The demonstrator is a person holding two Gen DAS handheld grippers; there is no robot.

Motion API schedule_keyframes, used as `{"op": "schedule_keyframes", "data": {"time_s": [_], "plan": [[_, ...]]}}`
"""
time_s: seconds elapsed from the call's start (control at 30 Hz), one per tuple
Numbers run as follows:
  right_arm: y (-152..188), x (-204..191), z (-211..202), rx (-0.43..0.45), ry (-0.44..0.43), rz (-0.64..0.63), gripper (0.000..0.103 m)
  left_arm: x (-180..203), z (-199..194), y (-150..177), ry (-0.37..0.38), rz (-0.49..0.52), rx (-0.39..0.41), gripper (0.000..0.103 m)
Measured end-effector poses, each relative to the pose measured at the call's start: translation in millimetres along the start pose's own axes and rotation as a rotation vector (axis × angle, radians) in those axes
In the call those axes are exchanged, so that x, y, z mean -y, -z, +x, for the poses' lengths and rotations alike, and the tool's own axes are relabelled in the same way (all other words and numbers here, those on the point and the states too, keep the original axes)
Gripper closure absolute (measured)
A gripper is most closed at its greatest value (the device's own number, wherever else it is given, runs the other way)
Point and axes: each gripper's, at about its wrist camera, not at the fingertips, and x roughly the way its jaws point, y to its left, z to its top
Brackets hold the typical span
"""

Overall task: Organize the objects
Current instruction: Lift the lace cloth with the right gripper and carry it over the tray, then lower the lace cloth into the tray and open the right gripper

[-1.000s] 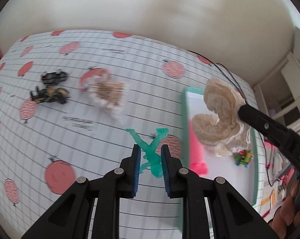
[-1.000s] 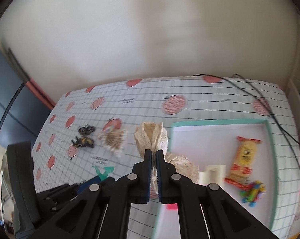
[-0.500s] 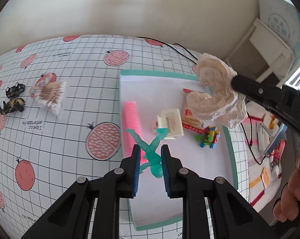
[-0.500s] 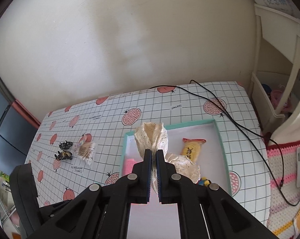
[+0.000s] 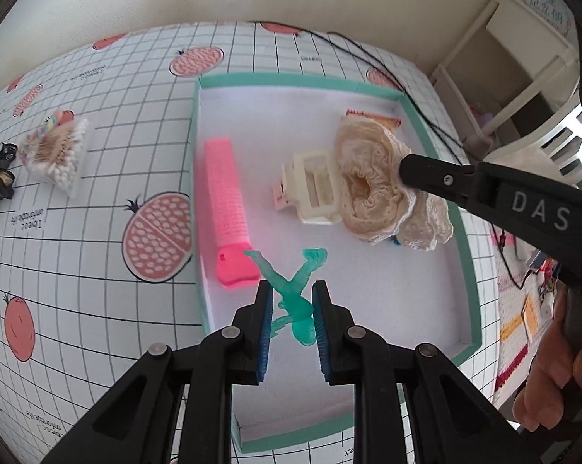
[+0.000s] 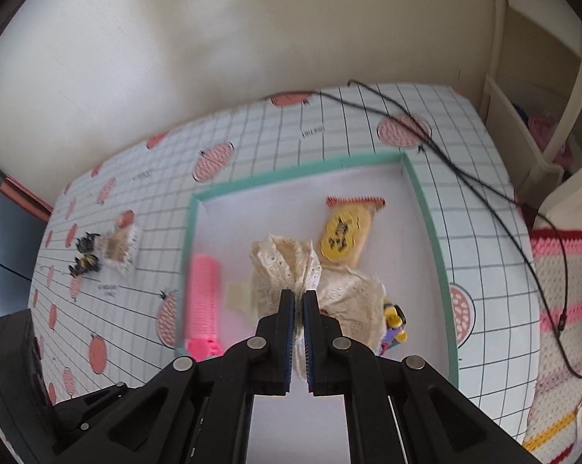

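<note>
Nearest the left-wrist camera, the left gripper (image 5: 291, 309) pinches a translucent green toy figure (image 5: 292, 294) between its blue pads (image 5: 265, 321), gripped at the torso with the limbs fanning out forward past the tips. The figure looks light, stiff and thin in the limbs, so I judge the torso the safest place to hold it; a squeeze on an arm or leg could bend it or let it twist out. It hangs above the near part of the teal-rimmed tray (image 5: 468, 255), just beside the flat end of a pink hair roller (image 5: 225, 197) that lies along the tray's left wall.

In the right-wrist view the right gripper (image 6: 298, 301) is pressed together on a cream lace scrunchie (image 6: 287, 263). The fabric bunches at the pinch and flops out on either side, so it is soft, light and compliant; any gathered fold gives a sound hold, and it should drop without bouncing. It hangs over the middle of the tray, above a cream plastic hair clip (image 5: 314, 185) and partly hiding a small multicoloured toy (image 6: 393, 319).

Farther in, a yellow snack packet (image 6: 345, 234) rests near the tray's back right corner. Outside the tray on the pomegranate-print tablecloth (image 5: 97, 232), well to the left, lie a bag of cotton swabs (image 5: 57, 154) and two small dark toy vehicles (image 6: 84, 255); a black cable (image 6: 465, 178) trails past the far corner
</note>
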Motion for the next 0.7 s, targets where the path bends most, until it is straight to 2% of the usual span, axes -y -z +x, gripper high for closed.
{"op": "schedule_keyframes", "data": {"time_s": [0.27,0.7], "plan": [[8,7,22,-0.074,0.012,0.006,0.098,-1,21,3,-0.018,-0.002,-0.047,0.082],[14,13,37,-0.114,0.022,0.016,0.098,-1,27,7,-0.025,-0.005,-0.06,0.082]]}}
